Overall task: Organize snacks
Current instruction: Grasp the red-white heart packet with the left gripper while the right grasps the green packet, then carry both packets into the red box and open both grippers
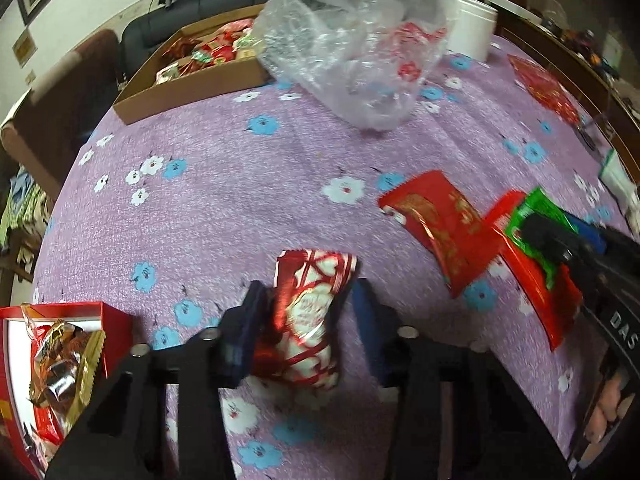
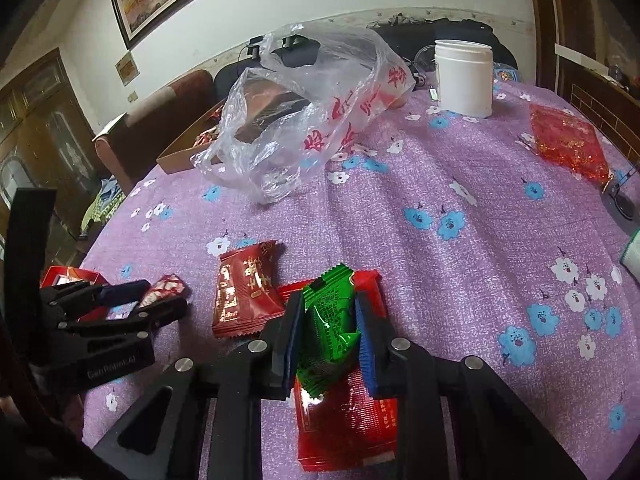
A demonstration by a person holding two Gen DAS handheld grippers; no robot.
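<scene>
Left wrist view: left gripper (image 1: 306,312) clamped on red-and-white snack packet (image 1: 308,320) over purple floral tablecloth (image 1: 240,200); right gripper (image 2: 326,332) — clenched on green snack packet (image 2: 328,328), above flat red packet (image 2: 344,420)

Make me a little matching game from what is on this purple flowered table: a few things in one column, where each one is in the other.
Things:
1. green foil snack packet
2. red-and-white wrapped candy
3. tall white plastic jar
4. crinkled clear plastic bag

Places:
A. standing at the table's far edge
B. slumped in front of the brown cardboard box
C. between the right tongs
D. between the left tongs

Pairs: 1-C, 2-D, 3-A, 4-B
</scene>
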